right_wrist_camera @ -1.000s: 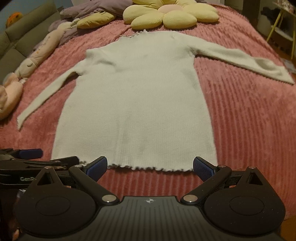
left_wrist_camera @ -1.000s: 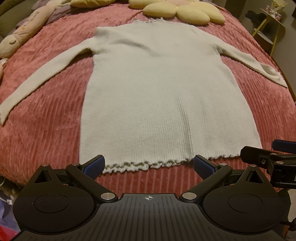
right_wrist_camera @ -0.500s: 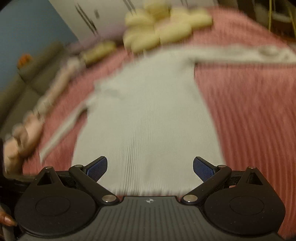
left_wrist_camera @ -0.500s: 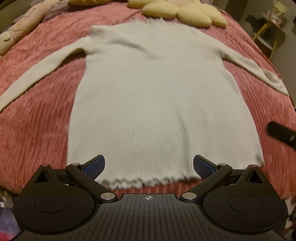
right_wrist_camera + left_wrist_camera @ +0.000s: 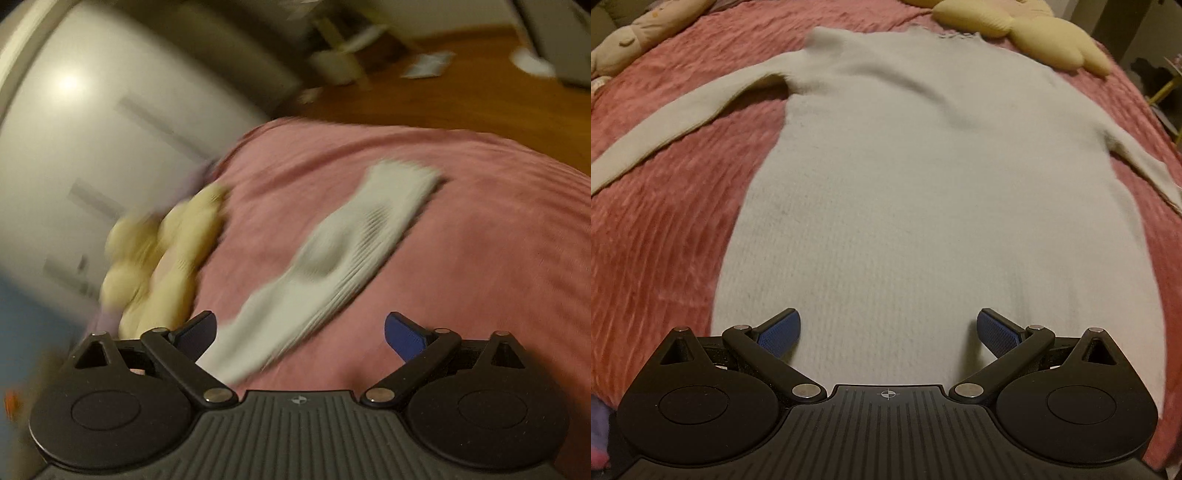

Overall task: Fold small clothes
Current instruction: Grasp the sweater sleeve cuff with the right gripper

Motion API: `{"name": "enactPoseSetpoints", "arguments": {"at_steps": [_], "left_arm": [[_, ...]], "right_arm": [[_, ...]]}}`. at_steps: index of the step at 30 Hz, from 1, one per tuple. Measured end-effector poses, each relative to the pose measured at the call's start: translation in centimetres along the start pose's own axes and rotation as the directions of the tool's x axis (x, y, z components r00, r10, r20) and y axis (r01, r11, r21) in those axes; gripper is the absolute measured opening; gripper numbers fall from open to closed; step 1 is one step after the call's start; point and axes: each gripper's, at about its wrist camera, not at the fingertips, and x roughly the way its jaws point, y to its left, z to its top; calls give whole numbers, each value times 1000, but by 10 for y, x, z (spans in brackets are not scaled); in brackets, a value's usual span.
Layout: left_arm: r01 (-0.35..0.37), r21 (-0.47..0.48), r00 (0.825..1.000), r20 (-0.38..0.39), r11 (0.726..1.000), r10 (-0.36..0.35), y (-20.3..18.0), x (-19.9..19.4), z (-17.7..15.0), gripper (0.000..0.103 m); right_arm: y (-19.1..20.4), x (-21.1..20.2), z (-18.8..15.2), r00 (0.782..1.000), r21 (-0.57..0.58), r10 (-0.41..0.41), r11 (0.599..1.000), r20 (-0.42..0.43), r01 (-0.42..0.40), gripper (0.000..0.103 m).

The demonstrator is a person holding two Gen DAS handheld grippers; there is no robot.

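Bed (image 5: 665,229) with pink ribbed cover fills both views. White knit sweater (image 5: 923,192) lies flat on it, body spread out, neck at the far end beside a yellow flower-shaped cushion (image 5: 1045,40), hem nearest the left wrist camera. One sleeve (image 5: 683,122) stretches out left across the cover, the other runs off toward the right edge. Beige plush toy (image 5: 639,40) at the far left corner of the bed. Left wrist view slightly blurred.

Right wrist view heavily motion-blurred and tilted: the sweater's other sleeve (image 5: 332,266) lies diagonally on the pink cover, cuff end up and right, near end passing by the left finger of that gripper. Yellow cushion (image 5: 159,258) to the left of it, white wardrobe (image 5: 92,147) and wooden floor (image 5: 443,103) behind.

Left gripper (image 5: 888,332) spread wide over the sweater's lower body, blue pads (image 5: 779,330) apart, nothing pinched; can't tell if tips touch the fabric.

Right gripper (image 5: 300,332) also wide, jaws have just been closing a little, sleeve partly between them, not clamped.
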Motion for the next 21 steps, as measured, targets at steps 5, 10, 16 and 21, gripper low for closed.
{"name": "enactPoseSetpoints", "arguments": {"at_steps": [5,10,16,21], "left_arm": [[-4,-14,1000,30,1000,4,3,4,5,103],[37,0,997,64,999,-37,1,3,12,103],[141,-14,983,118,990,-138,9,-2,24,103],[258,-6,945,212,966,-251,4,-15,55,103]], "right_arm": [[-29,27,25,999,107,-5,994,44,0,49],[-34,47,36,998,124,-25,992,63,17,21],[49,28,18,985,-275,-64,955,159,106,7],[170,3,-67,975,-683,209,723,76,-102,7]]}}
